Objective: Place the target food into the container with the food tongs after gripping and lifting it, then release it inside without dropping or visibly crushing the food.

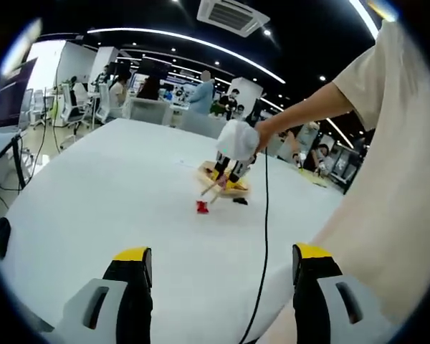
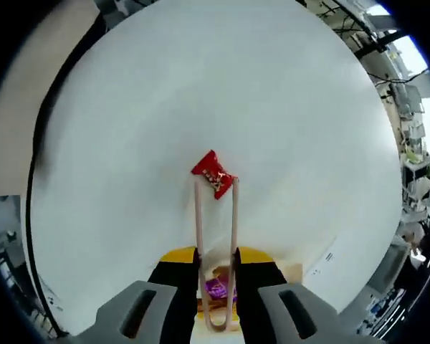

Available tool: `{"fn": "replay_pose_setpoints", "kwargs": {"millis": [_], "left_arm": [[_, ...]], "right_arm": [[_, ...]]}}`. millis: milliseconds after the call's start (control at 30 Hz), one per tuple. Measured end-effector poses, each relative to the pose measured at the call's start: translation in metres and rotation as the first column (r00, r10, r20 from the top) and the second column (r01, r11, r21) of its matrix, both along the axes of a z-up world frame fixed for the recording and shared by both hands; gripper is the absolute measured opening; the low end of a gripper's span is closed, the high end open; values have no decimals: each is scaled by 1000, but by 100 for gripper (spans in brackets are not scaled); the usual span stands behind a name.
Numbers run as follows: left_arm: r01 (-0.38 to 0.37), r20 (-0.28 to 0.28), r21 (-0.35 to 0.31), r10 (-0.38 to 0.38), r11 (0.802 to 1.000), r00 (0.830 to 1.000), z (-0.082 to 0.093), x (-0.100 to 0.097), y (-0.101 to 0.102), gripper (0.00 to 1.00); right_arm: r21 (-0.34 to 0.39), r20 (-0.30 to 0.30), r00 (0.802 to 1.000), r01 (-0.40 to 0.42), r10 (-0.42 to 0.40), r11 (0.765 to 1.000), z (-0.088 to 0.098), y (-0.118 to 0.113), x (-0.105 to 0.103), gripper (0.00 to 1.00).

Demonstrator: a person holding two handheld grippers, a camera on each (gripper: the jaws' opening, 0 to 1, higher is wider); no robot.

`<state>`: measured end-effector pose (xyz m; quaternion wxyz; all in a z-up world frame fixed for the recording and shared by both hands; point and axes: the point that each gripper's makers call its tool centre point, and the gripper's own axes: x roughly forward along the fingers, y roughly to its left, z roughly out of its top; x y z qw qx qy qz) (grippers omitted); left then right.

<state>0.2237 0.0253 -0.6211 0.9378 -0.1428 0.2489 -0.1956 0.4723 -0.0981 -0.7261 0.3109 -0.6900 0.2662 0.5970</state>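
Note:
A small red-wrapped candy lies on the white table. My right gripper is shut on pale food tongs, whose two tips flank the candy's near edge; I cannot tell whether they pinch it. Under the jaws sits a shallow wooden container with a purple-wrapped piece in it. In the left gripper view the right gripper hovers over that container, the tongs slanting down to the candy. My left gripper stands open near the table's front, holding nothing.
A black cable hangs from the right gripper across the table. The person's sleeve fills the right side. A small dark object lies beside the container. Chairs and people stand behind the table.

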Motion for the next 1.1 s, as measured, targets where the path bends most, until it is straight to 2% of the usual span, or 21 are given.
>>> {"fn": "replay_pose_setpoints", "kwargs": {"millis": [200, 367, 633, 867, 900, 1033, 1100], "left_arm": [[-8, -3, 8, 8, 1000, 1000, -1, 1, 4, 79], [-6, 1, 18, 6, 1000, 1000, 1, 2, 7, 79], [-18, -6, 16, 18, 1000, 1000, 0, 1, 11, 79], [-25, -13, 10, 25, 1000, 1000, -2, -1, 10, 79], [-25, -14, 9, 25, 1000, 1000, -2, -1, 10, 79], [-21, -13, 7, 21, 1000, 1000, -2, -1, 9, 79], [-11, -12, 8, 11, 1000, 1000, -2, -1, 7, 79]], "right_arm": [[-18, -2, 1000, -27, 27, 999, -6, 1, -2, 18], [-38, 32, 995, -92, 93, 995, -11, 5, 2, 18], [-58, 31, 989, -140, 142, 988, -16, 10, 1, 18], [-17, -10, 1000, 9, -10, 1000, -21, 5, -8, 18], [-9, -15, 999, 49, -49, 999, -21, 3, -9, 18], [4, -32, 992, 120, -120, 993, -23, -3, -14, 18], [16, -47, 983, 178, -178, 984, -25, -10, -20, 18]]}}
